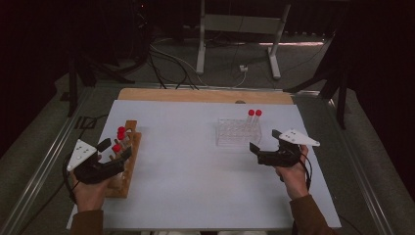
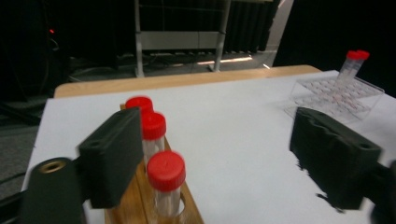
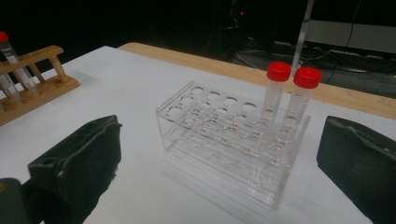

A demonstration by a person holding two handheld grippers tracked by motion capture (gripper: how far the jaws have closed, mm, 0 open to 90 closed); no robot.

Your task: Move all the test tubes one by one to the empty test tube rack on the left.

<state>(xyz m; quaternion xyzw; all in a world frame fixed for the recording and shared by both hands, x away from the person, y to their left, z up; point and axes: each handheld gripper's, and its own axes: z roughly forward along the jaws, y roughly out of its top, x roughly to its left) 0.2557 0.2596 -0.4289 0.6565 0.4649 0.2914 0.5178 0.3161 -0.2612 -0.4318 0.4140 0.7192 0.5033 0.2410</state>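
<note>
A wooden rack stands at the table's left with three red-capped tubes upright in it. My left gripper hovers over its near end, jaws wide apart. In the left gripper view the nearest tube stands in the wooden rack beside the left jaw, with the pads of my left gripper clear of it. A clear plastic rack at the right holds two red-capped tubes at its far corner. My right gripper stands open just short of the clear rack.
The white tabletop lies bare between the two racks. A wooden strip runs along the far edge. Beyond it stand a metal frame and cables on a dark floor.
</note>
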